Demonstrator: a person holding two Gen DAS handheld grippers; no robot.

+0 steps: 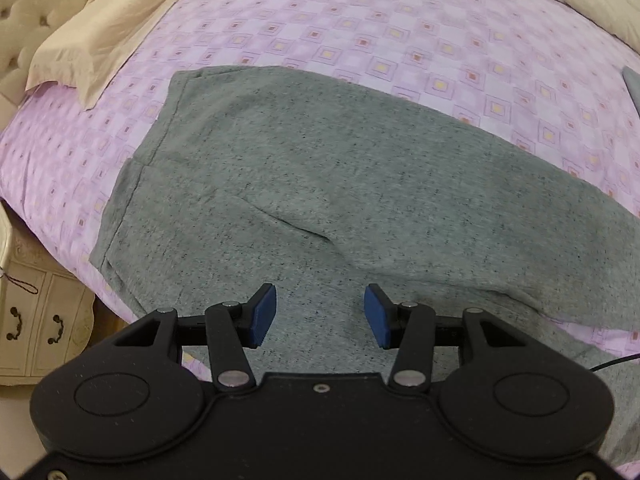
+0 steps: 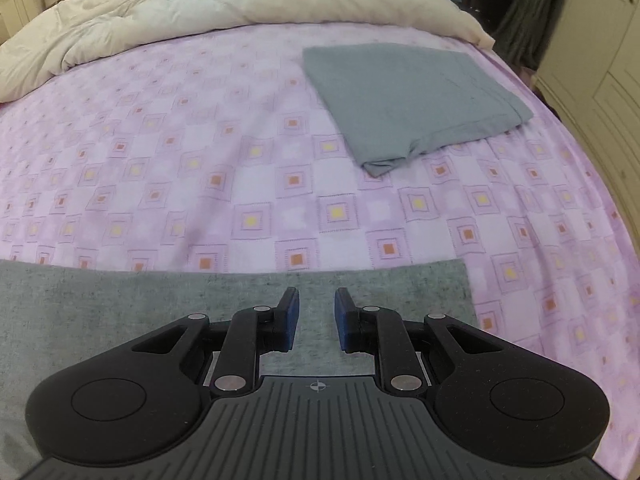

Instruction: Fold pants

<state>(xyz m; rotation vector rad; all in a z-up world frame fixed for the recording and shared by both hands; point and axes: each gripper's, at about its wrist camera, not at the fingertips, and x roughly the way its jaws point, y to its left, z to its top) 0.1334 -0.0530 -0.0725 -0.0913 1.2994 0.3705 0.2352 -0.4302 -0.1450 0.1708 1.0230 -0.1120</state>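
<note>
2 grippers are in view, each with its jaws apart and nothing between the blue pads. The left gripper (image 1: 320, 316) is spread wide above the grey sweatpants (image 1: 320, 184), which lie flat on the pink checked bedsheet (image 1: 360, 20). The waistband end of the garment lies ahead and to the left of this claw, the legs run off to its right, and a shallow crease crosses the fabric just ahead of the pads. A beige pillowcase (image 1: 96, 36) lies far ahead to the left.

The right gripper (image 2: 317, 318) is parted to a narrower gap above the leg end of the sweatpants (image 2: 120, 312); the hem edge lies just to its right. A folded blue-grey garment (image 2: 412, 96) rests well ahead to the right, apart from the sweatpants. A cream duvet (image 2: 200, 4) is bunched at the far edge.
</note>
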